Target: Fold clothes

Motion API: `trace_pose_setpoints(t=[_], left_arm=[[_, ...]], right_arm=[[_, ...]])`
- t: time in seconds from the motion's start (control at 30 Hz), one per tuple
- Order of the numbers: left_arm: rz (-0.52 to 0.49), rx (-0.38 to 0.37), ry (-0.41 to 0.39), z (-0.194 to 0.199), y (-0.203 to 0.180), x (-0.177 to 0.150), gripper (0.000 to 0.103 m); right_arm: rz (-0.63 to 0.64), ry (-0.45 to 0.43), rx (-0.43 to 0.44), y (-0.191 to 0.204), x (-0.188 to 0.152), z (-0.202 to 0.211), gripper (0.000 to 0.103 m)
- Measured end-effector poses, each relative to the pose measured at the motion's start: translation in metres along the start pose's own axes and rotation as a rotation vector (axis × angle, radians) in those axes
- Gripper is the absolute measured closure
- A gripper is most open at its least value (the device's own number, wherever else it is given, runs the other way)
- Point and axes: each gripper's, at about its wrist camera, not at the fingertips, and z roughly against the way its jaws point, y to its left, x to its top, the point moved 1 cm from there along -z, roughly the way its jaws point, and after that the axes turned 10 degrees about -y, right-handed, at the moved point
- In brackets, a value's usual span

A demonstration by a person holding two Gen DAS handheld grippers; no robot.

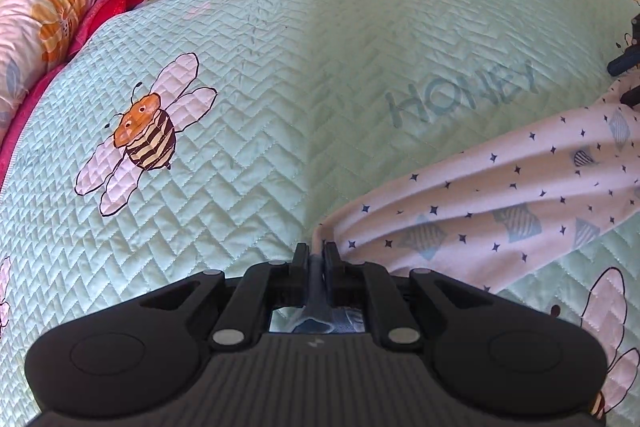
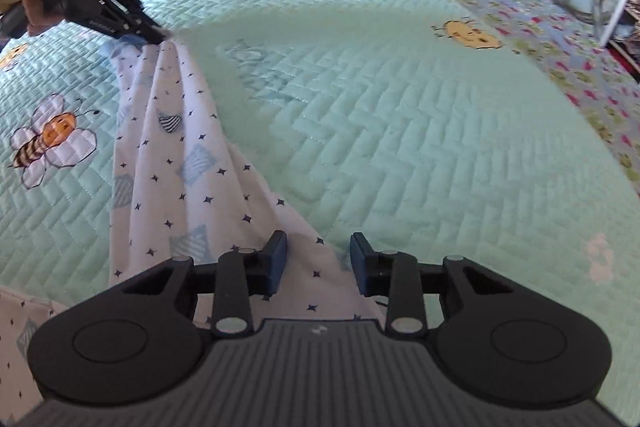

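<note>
In the left wrist view, we see the left gripper (image 1: 316, 255) with its jaws clamped on an edge of the star-printed garment (image 1: 500, 195), which stretches rightward across the bee-patterned quilt (image 1: 248, 75). In the right wrist view, the right gripper (image 2: 319, 251) has jaws parted over the garment's near end, pads not pressing it.

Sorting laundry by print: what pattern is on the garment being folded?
White garment with small dark stars and pale blue striped shapes; clearest in the right wrist view.
</note>
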Motion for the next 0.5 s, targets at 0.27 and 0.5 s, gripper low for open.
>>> trace_pose_setpoints(t=[0.27, 0.5], left_arm=[[0.009, 0.007, -0.038, 0.010, 0.003, 0.001, 0.095], [-0.011, -0.019, -0.102, 0.017, 0.005, 0.019, 0.095]], right_arm=[[0.039, 0.061, 0.062, 0.016, 0.018, -0.005, 0.103], [-0.164, -0.110, -0.184, -0.007, -0.001, 0.018, 0.103]])
